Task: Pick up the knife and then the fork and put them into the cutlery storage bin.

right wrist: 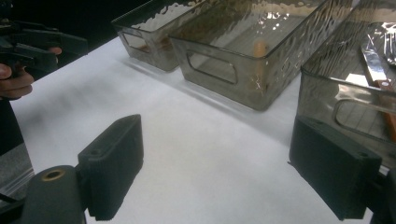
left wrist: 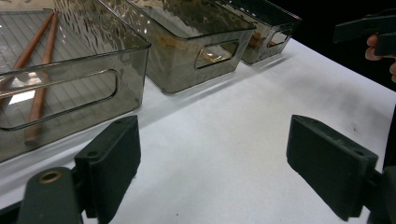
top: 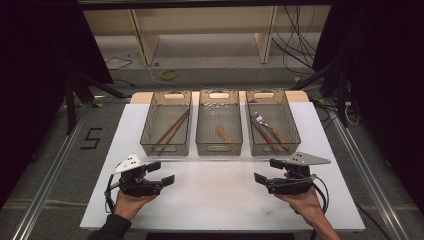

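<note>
Bins [top: 219,122] are sitting three abreast at the counter's [top: 220,195] far side, chopsticks [top: 172,126] in the left one, while both grippers, left [top: 161,173] and right [top: 266,170], are hovering wide open and empty; reaching in risks fingers clipping a rim.

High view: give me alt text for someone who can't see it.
Two hand-held grippers, the left gripper and right gripper, rest open on a white table, holding nothing. Behind them stand three clear bins: chopsticks in the left, a small wooden piece in the middle, a fork in the right.
</note>
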`<state>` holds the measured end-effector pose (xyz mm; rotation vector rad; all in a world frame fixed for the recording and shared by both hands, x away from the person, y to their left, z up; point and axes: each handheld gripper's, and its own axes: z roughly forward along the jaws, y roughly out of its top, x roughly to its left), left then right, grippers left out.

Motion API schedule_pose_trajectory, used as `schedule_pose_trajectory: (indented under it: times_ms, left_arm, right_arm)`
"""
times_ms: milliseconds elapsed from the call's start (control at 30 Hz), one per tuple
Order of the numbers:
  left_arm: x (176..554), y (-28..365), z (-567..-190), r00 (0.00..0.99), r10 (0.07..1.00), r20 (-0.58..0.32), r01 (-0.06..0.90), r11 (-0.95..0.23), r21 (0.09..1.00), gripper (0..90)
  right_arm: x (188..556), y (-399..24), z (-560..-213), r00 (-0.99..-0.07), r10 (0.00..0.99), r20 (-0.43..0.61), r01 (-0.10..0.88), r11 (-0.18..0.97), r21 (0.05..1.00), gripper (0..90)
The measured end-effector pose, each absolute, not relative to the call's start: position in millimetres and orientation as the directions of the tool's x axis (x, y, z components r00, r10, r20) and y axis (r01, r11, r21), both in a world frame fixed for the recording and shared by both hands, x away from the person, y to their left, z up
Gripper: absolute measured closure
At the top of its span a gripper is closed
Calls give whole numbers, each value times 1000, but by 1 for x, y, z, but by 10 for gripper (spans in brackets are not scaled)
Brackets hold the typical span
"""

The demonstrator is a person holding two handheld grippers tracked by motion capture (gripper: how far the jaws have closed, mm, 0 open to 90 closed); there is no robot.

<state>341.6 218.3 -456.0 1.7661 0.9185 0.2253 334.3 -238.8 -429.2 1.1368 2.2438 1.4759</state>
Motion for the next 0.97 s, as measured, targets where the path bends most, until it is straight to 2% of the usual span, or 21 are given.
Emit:
schedule_pose_trajectory:
  times_ms: [967]
  left_arm:
    - [342,218,-456,684,676,-274,470,-121,874,174]
  right_arm:
    - [326,-246,-435,-662,719,213,468,173,867,185]
